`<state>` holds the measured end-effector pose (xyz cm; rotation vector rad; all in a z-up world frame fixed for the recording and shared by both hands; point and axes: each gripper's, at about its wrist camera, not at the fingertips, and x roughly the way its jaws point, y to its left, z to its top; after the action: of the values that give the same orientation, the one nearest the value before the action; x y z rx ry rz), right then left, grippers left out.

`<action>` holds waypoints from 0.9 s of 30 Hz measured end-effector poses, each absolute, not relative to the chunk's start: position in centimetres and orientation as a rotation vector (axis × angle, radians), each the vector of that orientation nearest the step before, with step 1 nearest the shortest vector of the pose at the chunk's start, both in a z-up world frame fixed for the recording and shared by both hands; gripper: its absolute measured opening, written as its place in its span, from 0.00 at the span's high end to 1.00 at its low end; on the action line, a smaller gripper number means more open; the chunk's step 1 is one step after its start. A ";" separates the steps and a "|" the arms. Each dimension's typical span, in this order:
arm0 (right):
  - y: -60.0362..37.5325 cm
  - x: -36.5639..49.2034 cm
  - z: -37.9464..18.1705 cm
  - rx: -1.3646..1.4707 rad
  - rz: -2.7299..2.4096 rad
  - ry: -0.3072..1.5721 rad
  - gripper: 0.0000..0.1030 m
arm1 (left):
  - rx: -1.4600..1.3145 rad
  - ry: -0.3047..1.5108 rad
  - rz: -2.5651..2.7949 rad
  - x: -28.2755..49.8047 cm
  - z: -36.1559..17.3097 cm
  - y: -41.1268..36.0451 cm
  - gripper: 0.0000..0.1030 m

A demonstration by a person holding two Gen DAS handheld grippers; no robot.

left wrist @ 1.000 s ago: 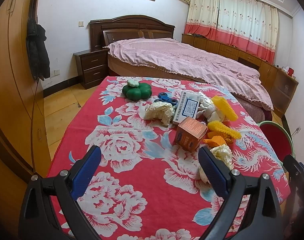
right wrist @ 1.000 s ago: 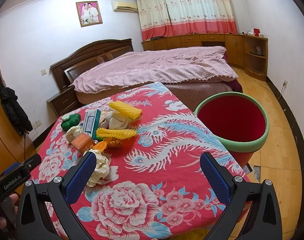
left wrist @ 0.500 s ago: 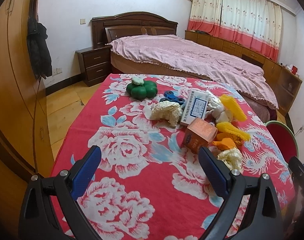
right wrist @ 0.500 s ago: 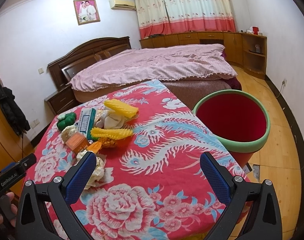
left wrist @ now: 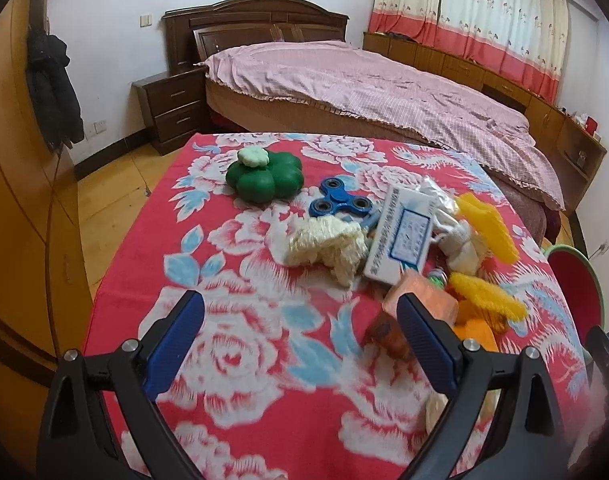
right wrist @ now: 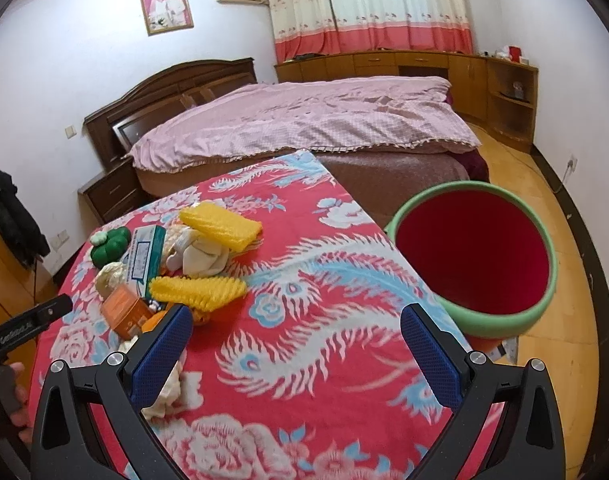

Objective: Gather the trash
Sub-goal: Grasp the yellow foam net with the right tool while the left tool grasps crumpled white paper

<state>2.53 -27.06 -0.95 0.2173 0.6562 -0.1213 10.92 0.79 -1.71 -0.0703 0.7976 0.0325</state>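
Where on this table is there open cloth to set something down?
Free: the near-left cloth before the green toy, and the strip between the pile and the bin. Crowded: around the white box and orange box.

In the left wrist view the orange box is blurred and partly hidden behind a finger of the left tongs. The red bin is cut off by the edge. Print on the white box is too small to read.

We see bare red flowered tablecloth between the clutter of crumpled paper and the green-rimmed red bin.
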 end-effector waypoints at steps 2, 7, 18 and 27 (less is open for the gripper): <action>-27.0 3.5 -1.0 0.216 -0.109 0.668 0.00 | -0.061 0.805 0.045 12.2 -1.9 0.8 0.06; -26.8 6.1 -1.0 0.210 -0.089 0.699 0.00 | -0.071 0.839 0.044 15.1 -2.8 1.0 0.08; -25.1 11.5 -0.9 0.180 -0.058 0.731 0.00 | -0.128 0.899 -0.031 19.0 -5.1 0.9 0.29; -23.8 15.3 -3.0 0.140 -0.063 0.777 0.11 | -0.163 0.904 -0.111 19.3 -6.3 0.2 0.47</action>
<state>15.34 -23.81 -3.04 0.1398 0.7766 -0.0631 19.32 0.17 -6.34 -0.1630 0.9043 -0.1115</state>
